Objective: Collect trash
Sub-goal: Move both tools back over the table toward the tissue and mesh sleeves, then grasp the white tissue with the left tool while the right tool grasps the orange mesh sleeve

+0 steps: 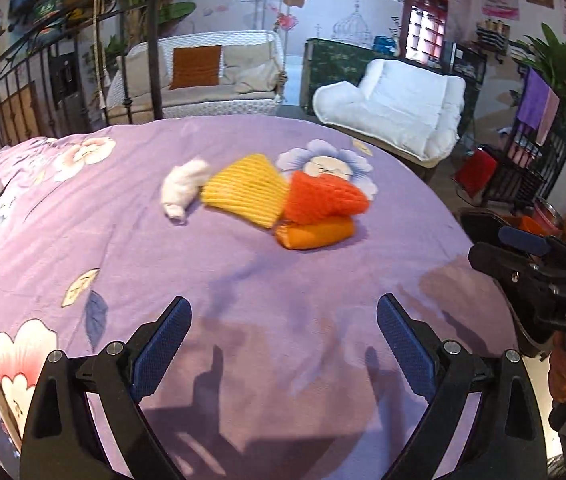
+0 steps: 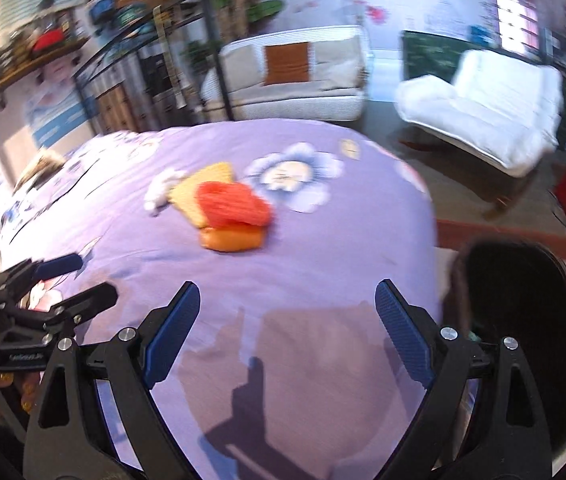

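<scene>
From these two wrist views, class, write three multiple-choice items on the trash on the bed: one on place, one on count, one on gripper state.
1. Where does the white wad lie?
A. left of the yellow foam net
B. on the white armchair
C. in the bin

2. How many foam nets are piled together?
A. one
B. three
C. five

3. How is the left gripper?
A. shut on the wad
B. open, empty
C. holding a net

Answers:
1 A, it touches the yellow net's left end.
2 B, yellow, red and orange.
3 B, its fingers stand wide apart over the purple bedspread.
</scene>
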